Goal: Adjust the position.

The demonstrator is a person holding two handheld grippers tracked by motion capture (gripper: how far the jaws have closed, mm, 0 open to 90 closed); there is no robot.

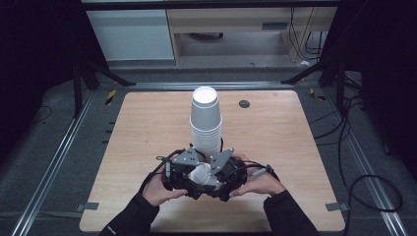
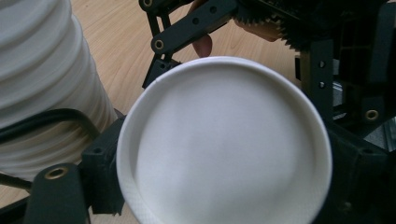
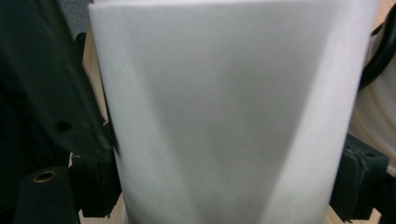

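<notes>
Cup [image 1: 200,174] on its side, clamped between right gripper [image 1: 223,172] jaws; left gripper [image 1: 183,172] unclear.

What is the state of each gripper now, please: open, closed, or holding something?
Left gripper: at the single paper cup; grip cannot be told.
Right gripper: closed on that cup's side, beside the cup stack.

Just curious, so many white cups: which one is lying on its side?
The single paper cup held sideways between both tongs, in front of the upright stack of cups.
</notes>
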